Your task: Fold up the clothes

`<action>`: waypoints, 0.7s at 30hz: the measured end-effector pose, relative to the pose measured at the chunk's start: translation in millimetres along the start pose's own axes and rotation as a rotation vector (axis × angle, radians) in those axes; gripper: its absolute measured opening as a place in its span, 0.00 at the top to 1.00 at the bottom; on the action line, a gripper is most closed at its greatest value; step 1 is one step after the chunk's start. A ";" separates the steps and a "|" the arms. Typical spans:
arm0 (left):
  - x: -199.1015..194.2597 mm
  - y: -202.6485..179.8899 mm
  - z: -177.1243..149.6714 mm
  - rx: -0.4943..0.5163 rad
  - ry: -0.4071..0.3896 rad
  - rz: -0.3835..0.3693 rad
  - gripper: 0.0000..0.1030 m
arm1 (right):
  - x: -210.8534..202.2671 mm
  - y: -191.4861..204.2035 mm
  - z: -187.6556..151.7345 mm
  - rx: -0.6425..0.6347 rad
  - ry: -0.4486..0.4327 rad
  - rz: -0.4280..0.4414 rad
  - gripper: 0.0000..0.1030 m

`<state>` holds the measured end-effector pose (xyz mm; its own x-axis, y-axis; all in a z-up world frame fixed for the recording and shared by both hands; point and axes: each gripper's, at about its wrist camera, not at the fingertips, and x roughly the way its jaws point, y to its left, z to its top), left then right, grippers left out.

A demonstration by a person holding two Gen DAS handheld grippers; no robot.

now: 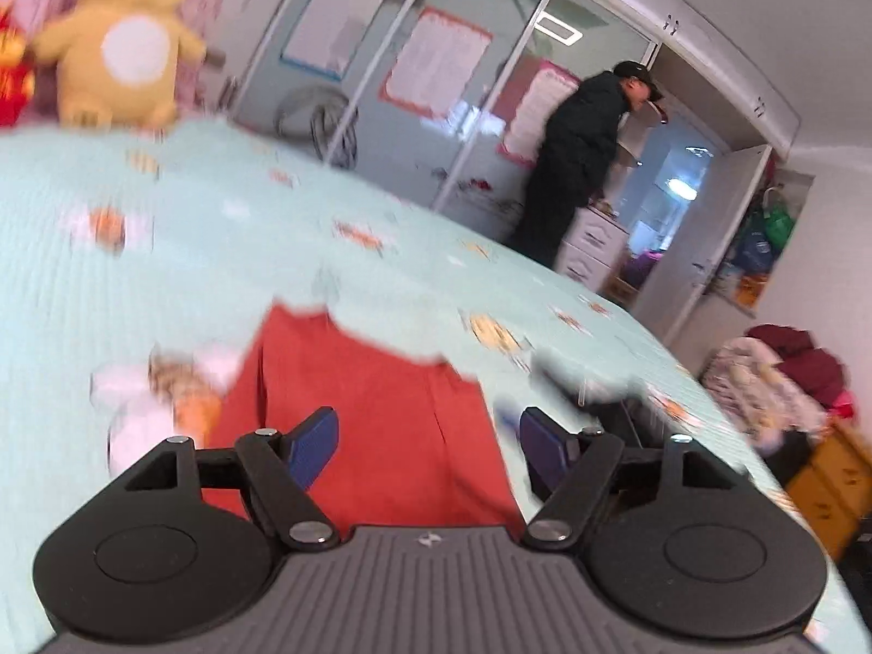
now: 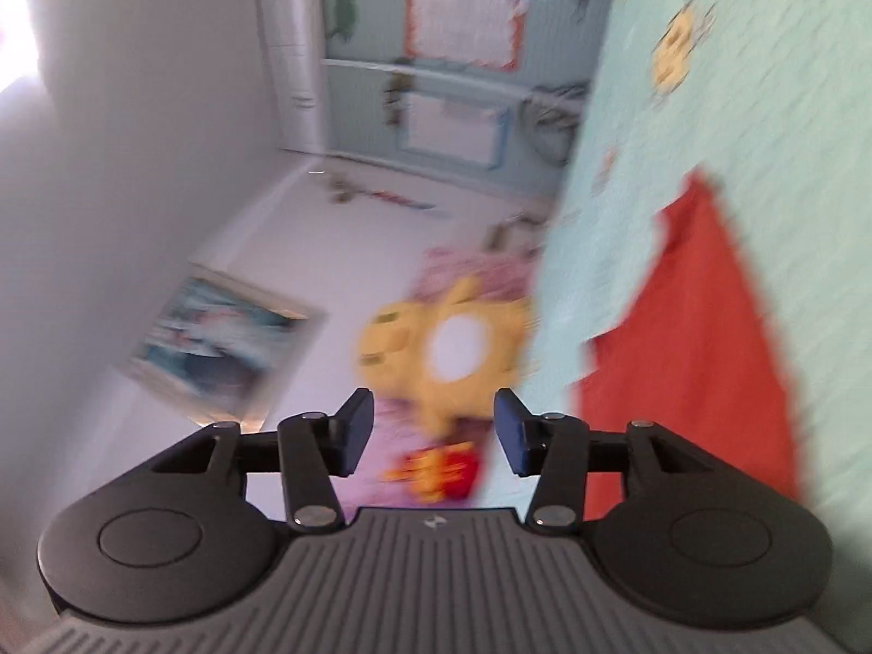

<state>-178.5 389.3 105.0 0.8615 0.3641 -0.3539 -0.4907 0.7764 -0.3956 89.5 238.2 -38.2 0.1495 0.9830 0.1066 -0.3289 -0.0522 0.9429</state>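
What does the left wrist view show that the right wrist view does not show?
Only the left wrist view shows a person in dark clothes at an open wardrobe, white drawers and a clothes pile.

Only the right wrist view shows a framed picture on the wall.

Both show the red garment on the pale green bedspread, the yellow plush toy, and open, empty jaws on each gripper.

My left wrist cam sits low and close over the bed (image 1: 229, 207), roughly level, facing across it toward the wardrobe doors (image 1: 436, 71). My right wrist cam is rolled sideways, bed (image 2: 763, 109) up its right edge, facing the headboard end. Both share the red garment (image 1: 376, 409) (image 2: 703, 338), the yellow plush (image 1: 125, 38) (image 2: 441, 349) and the wardrobe doors (image 2: 463, 65).
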 end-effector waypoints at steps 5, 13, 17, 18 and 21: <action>67.7 32.4 3.5 -0.030 0.003 0.021 0.24 | 9.7 -21.6 -7.7 0.043 0.033 -0.141 0.50; 155.5 114.1 -20.5 -0.168 0.033 -0.002 0.22 | 20.7 -21.4 -11.5 -0.031 0.085 -0.216 0.55; 145.2 130.8 -24.3 -0.274 -0.005 -0.042 0.30 | 28.7 -13.3 -14.0 -0.104 0.106 -0.292 0.62; 142.7 135.0 -25.2 -0.301 -0.015 -0.052 0.30 | 27.1 -12.4 -13.9 -0.106 0.106 -0.296 0.62; 141.3 130.9 -20.4 -0.289 -0.002 -0.031 0.30 | 25.7 -14.5 -14.3 -0.101 0.099 -0.298 0.62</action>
<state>-123.6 531.9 -14.1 0.8770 0.3436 -0.3359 -0.4803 0.6084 -0.6317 84.9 266.7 -53.6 0.1630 0.9650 -0.2054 -0.3755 0.2532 0.8916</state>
